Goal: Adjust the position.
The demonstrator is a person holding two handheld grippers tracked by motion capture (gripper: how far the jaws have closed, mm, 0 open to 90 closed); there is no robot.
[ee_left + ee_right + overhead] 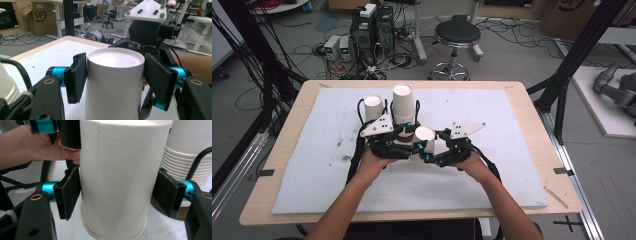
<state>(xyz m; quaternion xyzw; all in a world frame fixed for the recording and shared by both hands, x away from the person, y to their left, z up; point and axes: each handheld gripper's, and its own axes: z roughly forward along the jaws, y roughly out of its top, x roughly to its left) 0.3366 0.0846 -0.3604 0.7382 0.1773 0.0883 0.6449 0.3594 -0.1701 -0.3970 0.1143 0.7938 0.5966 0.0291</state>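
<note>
While clamped by left gripper [113, 80]: upturned paper cup [113, 82].

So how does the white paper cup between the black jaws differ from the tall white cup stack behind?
The white paper cup is single; the tall white cup stack is many nested, so rises higher. The cup stands between the left gripper and right gripper jaws; the stack stands outside them. Both are white paper, upside down.

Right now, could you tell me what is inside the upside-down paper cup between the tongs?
That cannot be seen. The paper cup stands inverted, its closed base facing up and its rim toward the white mat; its opaque wall covers whatever might lie inside.
</note>
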